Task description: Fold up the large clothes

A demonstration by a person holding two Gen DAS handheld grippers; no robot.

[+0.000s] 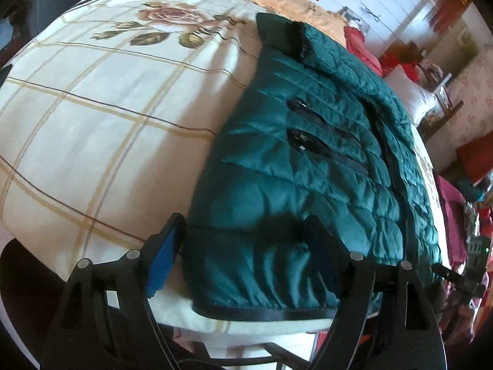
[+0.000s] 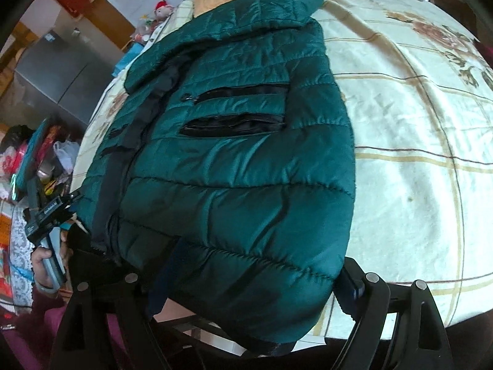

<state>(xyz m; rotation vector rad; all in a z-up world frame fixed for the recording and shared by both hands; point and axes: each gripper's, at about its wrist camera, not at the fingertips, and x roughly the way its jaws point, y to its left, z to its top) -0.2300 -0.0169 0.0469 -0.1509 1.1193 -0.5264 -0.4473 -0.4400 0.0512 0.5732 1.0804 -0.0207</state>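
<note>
A dark green quilted jacket [image 1: 308,169] lies flat on a bed, collar at the far end, hem at the near edge, two black zip pockets facing up. It also fills the right wrist view [image 2: 240,154]. My left gripper [image 1: 243,256] is open, its fingers astride the jacket's near left hem corner; the left blue pad [image 1: 163,259] is over the sheet. My right gripper [image 2: 255,280] is open, its fingers astride the near right hem corner, which hangs over the bed edge. The left gripper also shows in the right wrist view [image 2: 52,215], held in a hand.
The bed has a cream checked sheet with rose prints [image 1: 107,123]. An orange cloth [image 1: 292,0] and red bedding [image 1: 360,43] lie beyond the collar. Cluttered furniture and bags [image 2: 37,154] stand beside the bed. The bed's near edge [image 1: 262,326] is below the hem.
</note>
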